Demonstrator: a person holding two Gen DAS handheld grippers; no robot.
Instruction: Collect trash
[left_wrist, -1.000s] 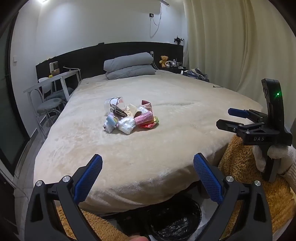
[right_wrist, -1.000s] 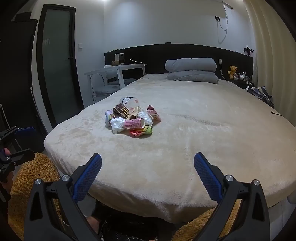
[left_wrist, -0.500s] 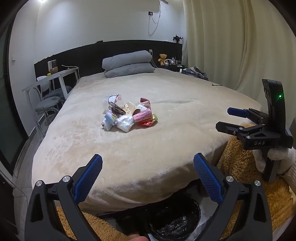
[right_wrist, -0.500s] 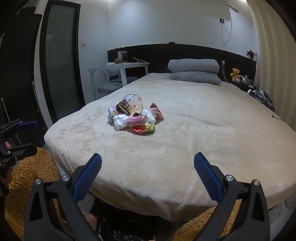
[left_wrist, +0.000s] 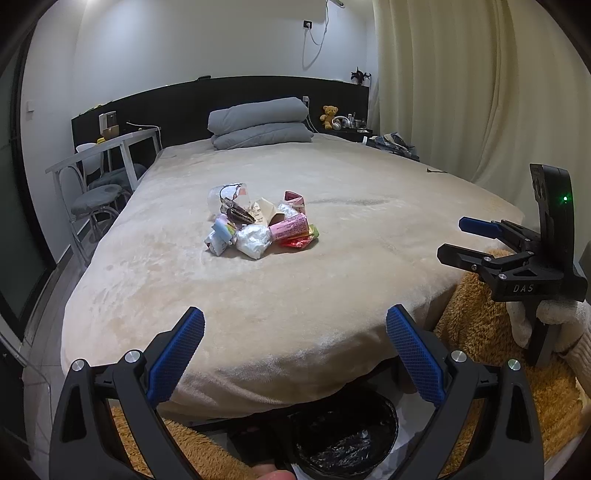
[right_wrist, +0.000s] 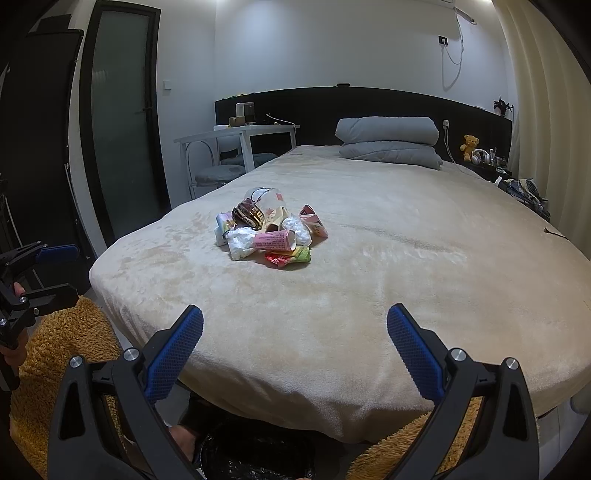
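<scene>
Your left gripper (left_wrist: 295, 332) and right gripper (right_wrist: 295, 330): jaws wide apart, nothing held. Trash pile (left_wrist: 258, 225) sits on bed (left_wrist: 332, 277), well ahead of both. "DAS" legible on right gripper body; pink wrapper (right_wrist: 275, 240) print too small to read.

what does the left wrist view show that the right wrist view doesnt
Only the left wrist view shows the right gripper, open beside the bed, and the curtain. Only the right wrist view shows the dark glass door and the left gripper, open at the frame's left edge. Both show the trash pile on the bed, the grey pillows and the black-lined bin below the bed's edge.
</scene>
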